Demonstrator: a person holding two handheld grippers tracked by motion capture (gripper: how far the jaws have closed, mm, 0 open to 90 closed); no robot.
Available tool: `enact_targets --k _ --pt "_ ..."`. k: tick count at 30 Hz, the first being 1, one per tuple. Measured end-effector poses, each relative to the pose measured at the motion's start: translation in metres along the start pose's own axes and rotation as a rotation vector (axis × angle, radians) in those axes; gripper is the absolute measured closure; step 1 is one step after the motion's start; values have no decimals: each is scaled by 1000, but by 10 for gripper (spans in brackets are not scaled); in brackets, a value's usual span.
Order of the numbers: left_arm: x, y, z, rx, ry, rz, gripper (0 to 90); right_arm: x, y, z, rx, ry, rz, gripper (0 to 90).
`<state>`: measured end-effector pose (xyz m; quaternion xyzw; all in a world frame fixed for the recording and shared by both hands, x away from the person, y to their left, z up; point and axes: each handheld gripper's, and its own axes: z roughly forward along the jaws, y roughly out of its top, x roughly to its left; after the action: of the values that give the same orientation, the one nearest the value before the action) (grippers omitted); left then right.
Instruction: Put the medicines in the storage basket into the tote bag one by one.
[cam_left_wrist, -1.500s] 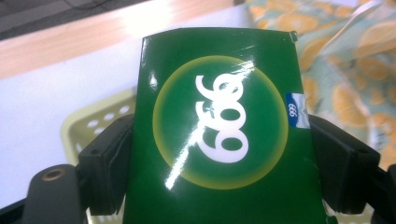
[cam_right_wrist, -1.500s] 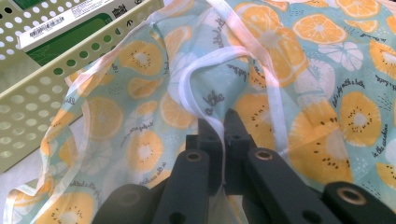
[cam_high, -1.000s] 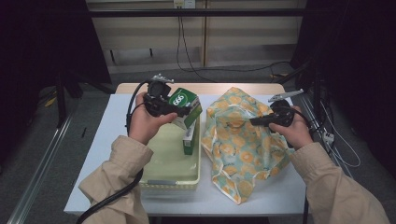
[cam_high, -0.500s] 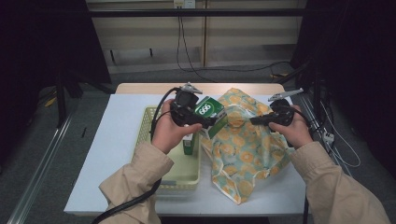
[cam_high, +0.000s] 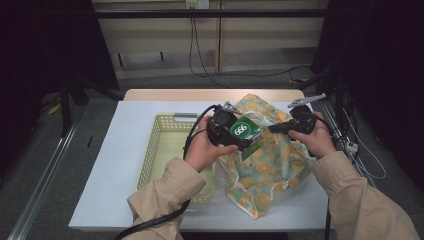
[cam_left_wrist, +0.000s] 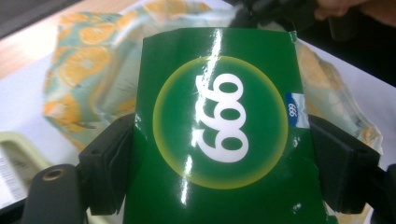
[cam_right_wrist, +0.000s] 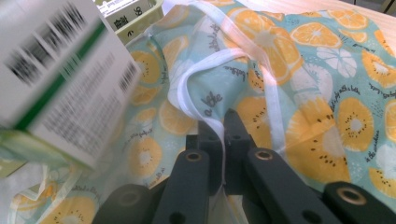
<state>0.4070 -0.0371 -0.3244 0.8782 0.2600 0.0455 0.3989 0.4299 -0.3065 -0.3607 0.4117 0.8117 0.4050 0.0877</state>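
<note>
Where the left gripper (cam_left_wrist: 224, 163) clamps it, the green box (cam_left_wrist: 224, 135) reads "999".

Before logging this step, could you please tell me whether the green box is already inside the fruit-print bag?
Not yet. The left claw grips the green box above the fruit-print bag, while the right claw pinches its white-edged rim.

One green box (cam_high: 246, 134). One orange-print fabric bag (cam_high: 265, 170). One yellow mesh basket (cam_high: 159, 150) at 9 o'clock of bag. Two grippers: left gripper (cam_high: 235, 134), right gripper (cam_high: 280, 127).
</note>
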Motion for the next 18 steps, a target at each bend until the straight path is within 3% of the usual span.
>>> enact_targets --k 10,18 --pt "-11 2 31 38 -33 32 181 -2 1 -5 -10 -8 3 895" --pt "-11 -1 48 69 -25 38 180 -3 1 -8 -16 -12 2 895"
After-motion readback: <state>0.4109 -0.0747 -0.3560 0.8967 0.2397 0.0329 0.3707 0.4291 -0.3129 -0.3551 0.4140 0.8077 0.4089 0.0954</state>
